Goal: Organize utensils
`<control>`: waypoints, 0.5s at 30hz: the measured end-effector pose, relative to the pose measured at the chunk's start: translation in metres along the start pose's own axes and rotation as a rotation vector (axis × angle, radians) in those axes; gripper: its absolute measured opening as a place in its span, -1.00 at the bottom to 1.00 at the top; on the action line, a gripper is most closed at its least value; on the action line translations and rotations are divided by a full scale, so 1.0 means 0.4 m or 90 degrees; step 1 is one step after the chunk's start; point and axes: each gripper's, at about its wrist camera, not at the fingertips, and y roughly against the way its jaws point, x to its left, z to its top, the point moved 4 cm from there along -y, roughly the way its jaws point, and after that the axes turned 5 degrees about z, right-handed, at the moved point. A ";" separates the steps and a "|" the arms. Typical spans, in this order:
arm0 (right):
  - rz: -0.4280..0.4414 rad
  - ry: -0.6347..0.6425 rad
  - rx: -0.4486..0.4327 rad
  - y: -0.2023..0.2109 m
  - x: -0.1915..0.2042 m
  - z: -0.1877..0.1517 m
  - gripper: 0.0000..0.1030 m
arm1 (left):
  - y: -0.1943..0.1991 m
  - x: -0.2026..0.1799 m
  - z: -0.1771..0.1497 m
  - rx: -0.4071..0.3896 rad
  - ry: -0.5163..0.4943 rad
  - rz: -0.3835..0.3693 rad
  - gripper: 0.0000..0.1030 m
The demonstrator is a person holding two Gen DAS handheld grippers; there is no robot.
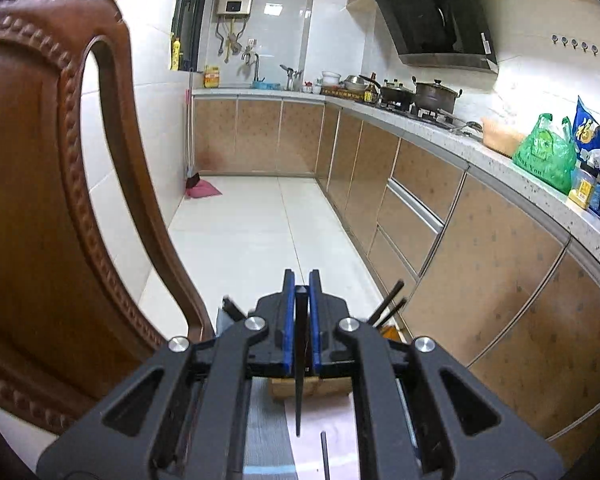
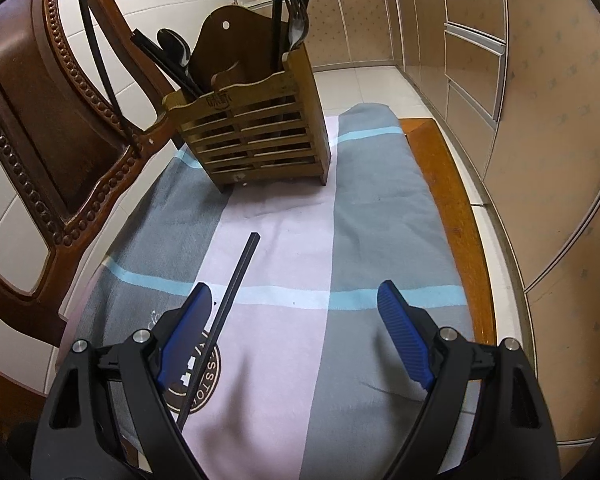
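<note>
My left gripper [image 1: 301,276] is shut on a black chopstick [image 1: 299,360] that hangs straight down between its blue pads, high above the cloth. Under it shows the top of the wooden utensil holder [image 1: 312,388], with two chopstick ends [image 1: 388,306] poking up on the right. In the right wrist view the slatted holder [image 2: 256,140] stands at the far end of the cloth, holding forks [image 2: 298,20], chopsticks and a dark spoon [image 2: 176,50]. A second black chopstick [image 2: 228,308] lies on the cloth beside the left finger of my right gripper [image 2: 294,290], which is open and holds nothing.
A striped grey, pink and blue cloth [image 2: 372,208] covers a wooden stool [image 2: 448,184]. A carved wooden chair back [image 1: 40,200] stands close on the left. Kitchen cabinets [image 1: 480,264] run along the right, with tiled floor [image 1: 260,232] between.
</note>
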 end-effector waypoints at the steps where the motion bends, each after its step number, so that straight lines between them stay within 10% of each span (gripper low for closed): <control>1: 0.003 -0.002 0.000 0.000 0.000 0.001 0.61 | 0.002 -0.003 0.019 -0.001 -0.001 0.002 -0.87; 15: 0.015 -0.002 0.005 -0.015 0.003 0.016 0.61 | -0.175 0.027 0.035 0.056 0.029 0.012 -0.87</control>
